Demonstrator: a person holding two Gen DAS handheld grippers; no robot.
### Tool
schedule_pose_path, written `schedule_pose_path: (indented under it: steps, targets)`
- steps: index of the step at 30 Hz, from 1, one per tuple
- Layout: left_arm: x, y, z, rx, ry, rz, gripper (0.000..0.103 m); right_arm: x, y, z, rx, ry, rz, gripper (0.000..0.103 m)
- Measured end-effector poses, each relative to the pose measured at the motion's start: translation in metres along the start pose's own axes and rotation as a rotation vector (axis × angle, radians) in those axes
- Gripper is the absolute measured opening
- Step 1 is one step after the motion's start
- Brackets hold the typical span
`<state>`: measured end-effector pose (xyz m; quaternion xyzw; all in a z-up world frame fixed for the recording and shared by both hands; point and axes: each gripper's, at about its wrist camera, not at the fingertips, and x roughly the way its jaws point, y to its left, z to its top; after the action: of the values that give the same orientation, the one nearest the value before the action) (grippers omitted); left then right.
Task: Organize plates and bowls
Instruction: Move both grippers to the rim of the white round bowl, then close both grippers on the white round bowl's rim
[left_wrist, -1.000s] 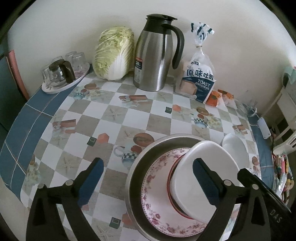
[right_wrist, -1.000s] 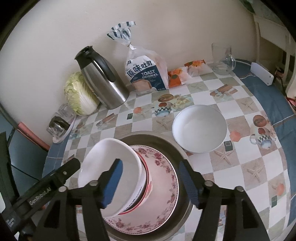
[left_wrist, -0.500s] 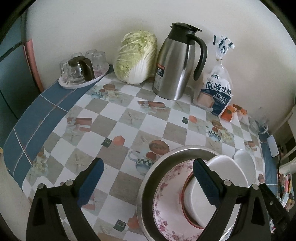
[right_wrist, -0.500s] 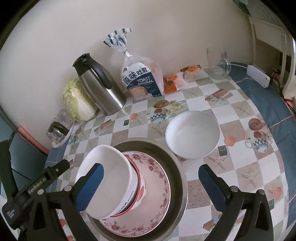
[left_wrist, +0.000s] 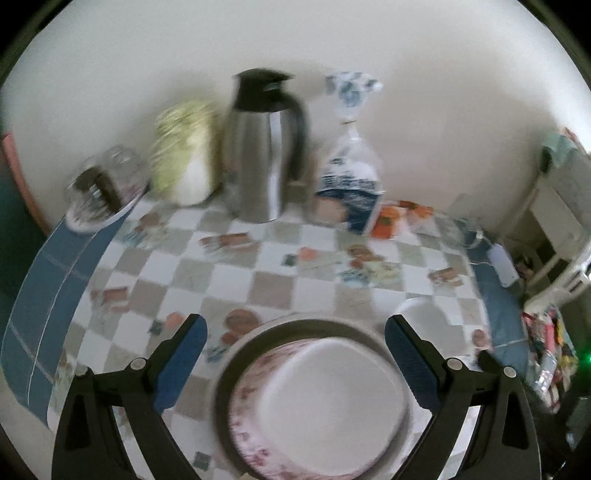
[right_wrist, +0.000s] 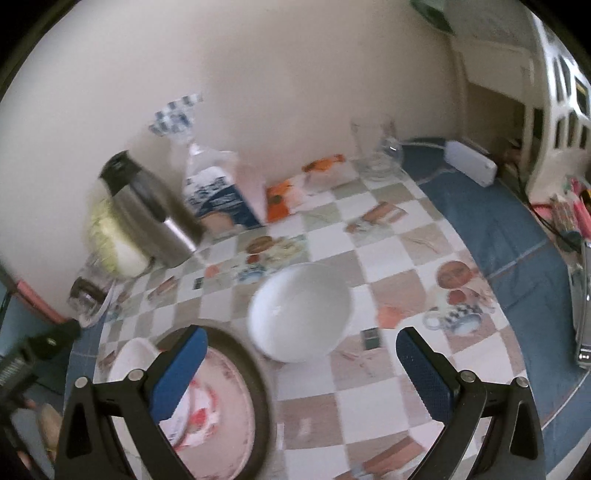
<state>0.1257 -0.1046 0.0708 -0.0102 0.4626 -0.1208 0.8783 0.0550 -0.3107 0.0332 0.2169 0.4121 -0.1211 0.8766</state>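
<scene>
A metal tray (left_wrist: 288, 326) holds a pink flowered plate (left_wrist: 245, 424) with a white bowl (left_wrist: 332, 398) on it. My left gripper (left_wrist: 295, 369) is open, its fingers either side of the stack, above it. In the right wrist view the tray (right_wrist: 258, 384), the plate (right_wrist: 225, 413) and that bowl (right_wrist: 127, 360) sit at lower left. A second white bowl (right_wrist: 301, 312) stands alone on the table, ahead of my open, empty right gripper (right_wrist: 306, 373). Both views are blurred.
At the back by the wall stand a steel thermos jug (left_wrist: 264, 147), a cabbage (left_wrist: 184, 162), a bag of toast bread (left_wrist: 351, 184), orange packets (right_wrist: 284, 192) and a glass pitcher (right_wrist: 376, 155). A tray of glasses (left_wrist: 103, 192) sits back left. A white box (right_wrist: 471, 166) lies at right.
My right gripper has opened, let go of the white bowl on the plate, and swung right toward the lone bowl. My left gripper has moved to centre over the stack.
</scene>
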Motion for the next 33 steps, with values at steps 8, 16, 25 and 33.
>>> schedule_pose_path:
  steps: [8, 16, 25, 33]
  targets:
    - [0.039, -0.083, 0.017, 0.146, 0.166, -0.084, 0.097, 0.022, -0.049, 0.003, 0.122, 0.062, -0.035, 0.103]
    - [0.101, -0.136, 0.013, 0.253, 0.293, 0.036, 0.097, 0.053, -0.074, -0.006, 0.206, 0.126, -0.017, 0.103]
    - [0.155, -0.154, 0.007, 0.321, 0.343, 0.186, 0.097, 0.081, -0.075, -0.013, 0.221, 0.178, -0.006, 0.075]
    - [0.188, -0.155, 0.000, 0.338, 0.411, 0.195, 0.055, 0.094, -0.060, -0.012, 0.217, 0.183, 0.068, 0.045]
